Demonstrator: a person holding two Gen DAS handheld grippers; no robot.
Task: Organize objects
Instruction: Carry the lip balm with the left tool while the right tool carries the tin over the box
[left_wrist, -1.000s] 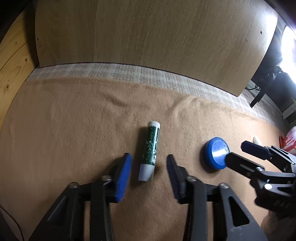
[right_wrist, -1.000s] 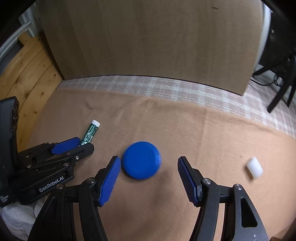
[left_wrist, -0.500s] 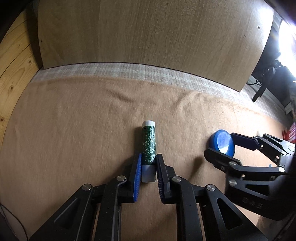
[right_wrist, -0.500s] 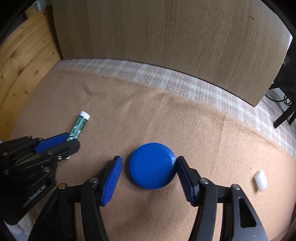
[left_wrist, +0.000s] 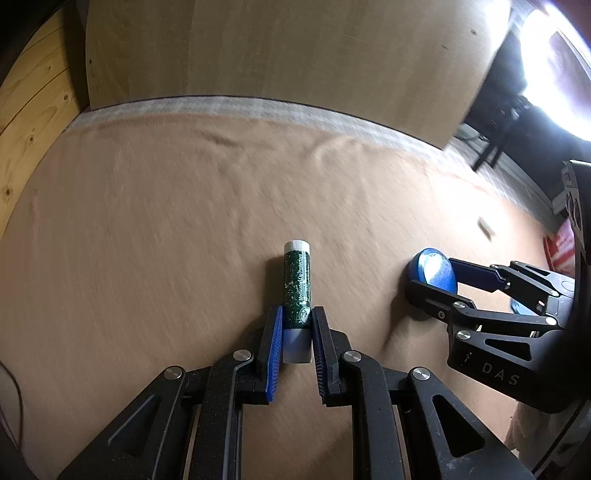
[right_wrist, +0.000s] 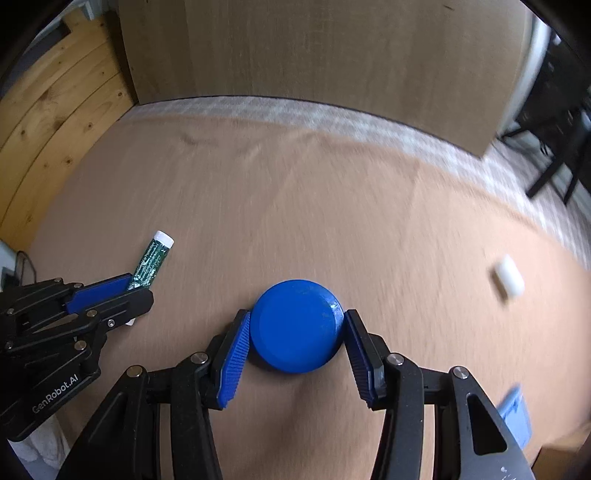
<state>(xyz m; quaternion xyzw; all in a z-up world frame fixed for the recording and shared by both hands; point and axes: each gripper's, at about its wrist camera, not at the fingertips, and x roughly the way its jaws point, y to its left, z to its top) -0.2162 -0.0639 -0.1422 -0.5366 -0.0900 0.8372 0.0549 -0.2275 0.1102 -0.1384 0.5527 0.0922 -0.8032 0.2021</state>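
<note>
My left gripper (left_wrist: 297, 325) is shut on the green lip balm tube (left_wrist: 297, 284), gripping its lower end near the pale cap, above the tan blanket (left_wrist: 147, 240). The tube also shows in the right wrist view (right_wrist: 151, 262), with the left gripper (right_wrist: 129, 288) around it. My right gripper (right_wrist: 297, 325) is shut on the round blue tin (right_wrist: 297, 325), its pads touching both sides. The tin also shows in the left wrist view (left_wrist: 432, 271), held by the right gripper (left_wrist: 439, 277). The background is motion-blurred.
A small white block (right_wrist: 509, 275) lies on the blanket to the right. A light blue object (right_wrist: 515, 413) sits at the near right edge. A wooden board (right_wrist: 314, 55) stands behind the blanket, wooden planks (right_wrist: 48, 110) at left, and a red package (left_wrist: 561, 243) at far right.
Both grippers closed: the left on the lip balm tube, the right on the blue tin. Both objects now appear lifted and the views are moving.
</note>
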